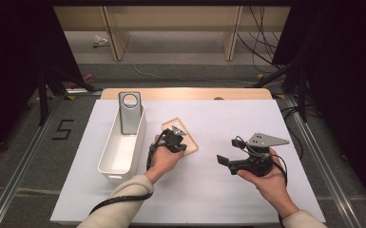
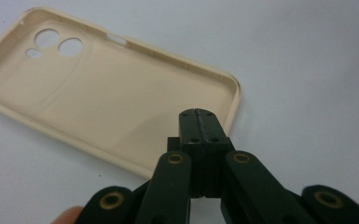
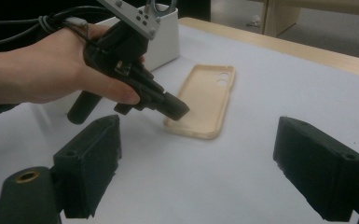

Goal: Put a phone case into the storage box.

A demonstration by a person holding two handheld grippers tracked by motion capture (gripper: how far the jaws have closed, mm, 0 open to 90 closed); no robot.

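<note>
Jaws of the left gripper [image 2: 199, 114] are pressed together, empty, tips over the beige phone case [image 2: 121, 107] lying hollow-up mid-table; they should part before straddling its near rim. Right gripper [image 3: 205, 163] waits wide open beside it. White bin [image 1: 123, 147] holding 1 grey case [image 1: 130, 111] stands left, clear of the work.

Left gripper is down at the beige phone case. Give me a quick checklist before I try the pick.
1. Case lies flat, hollow side up, on the table: ok.
2. Left gripper at the case's near end: ok.
3. Left fingers parted to take the rim: not ok, they are shut together with nothing between.
4. Fingertips touching the case: cannot tell.
5. Right gripper open and apart from the case: ok.
6. Bin has room beside the grey case that stands in it: ok.
</note>
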